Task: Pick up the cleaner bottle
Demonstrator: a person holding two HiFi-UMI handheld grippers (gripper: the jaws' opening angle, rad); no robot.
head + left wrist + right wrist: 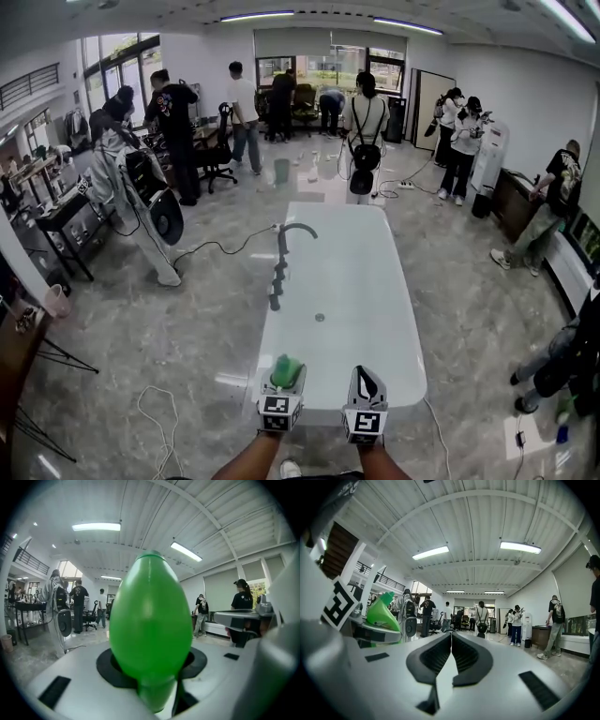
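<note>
The green cleaner bottle (286,370) sits between the jaws of my left gripper (282,382), which is shut on it above the near end of the white table (356,281). In the left gripper view the bottle (150,630) fills the middle, narrowing to a neck down between the pads of the left gripper (153,670). Just to the right, my right gripper (364,377) is shut and holds nothing. In the right gripper view the right gripper (451,637) has its dark pads touching, and the bottle (382,613) shows at the left in the left gripper (370,632).
A black curved gooseneck arm (281,262) stands at the table's left edge, and a small round spot (320,317) lies mid-table. A person with a backpack (364,141) stands beyond the far end. Cables (155,412) trail on the floor to the left. Several people stand around the room.
</note>
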